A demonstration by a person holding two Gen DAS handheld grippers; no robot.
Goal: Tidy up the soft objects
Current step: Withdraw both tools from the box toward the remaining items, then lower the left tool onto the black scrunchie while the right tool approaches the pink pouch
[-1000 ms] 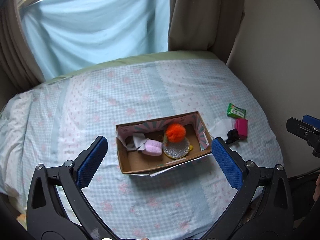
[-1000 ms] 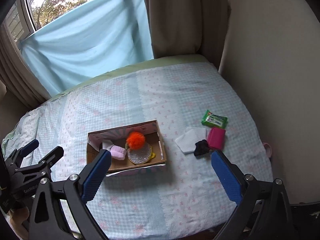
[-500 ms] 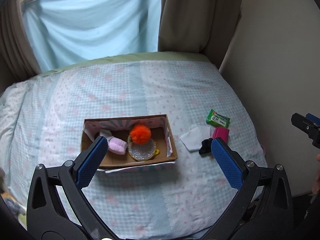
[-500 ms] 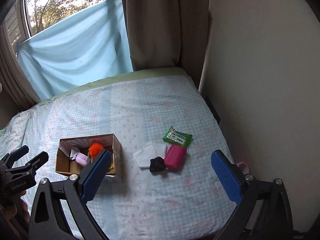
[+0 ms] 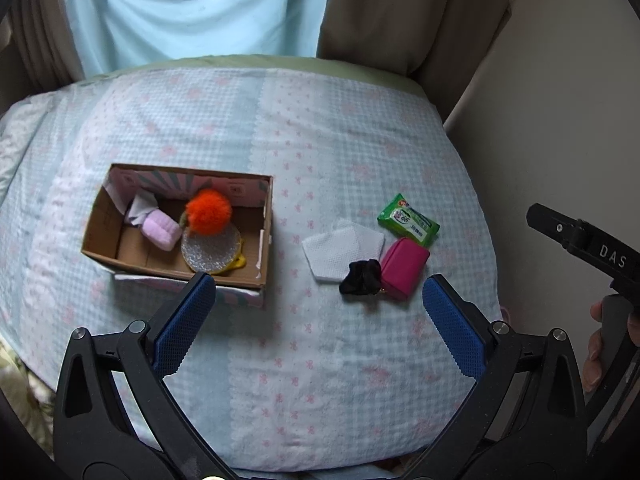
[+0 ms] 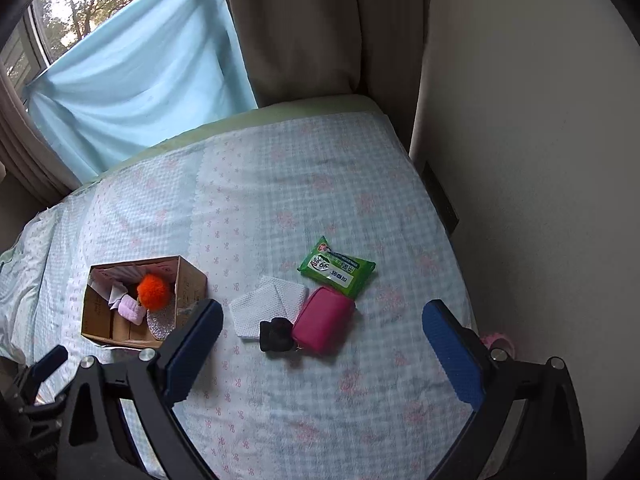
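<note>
Both my tongs, left (image 5: 318, 322) and right (image 6: 322, 344), hang apart and empty above the bed (image 6: 280, 208). Next, I judge, comes grasping the black sock (image 6: 275, 334) for the cardboard box (image 6: 98, 312).

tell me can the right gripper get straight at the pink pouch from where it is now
Probably yes. The right gripper is open and empty, and the pink pouch lies on the bedspread ahead of it with nothing on top; only the black cloth touches its left side.
</note>
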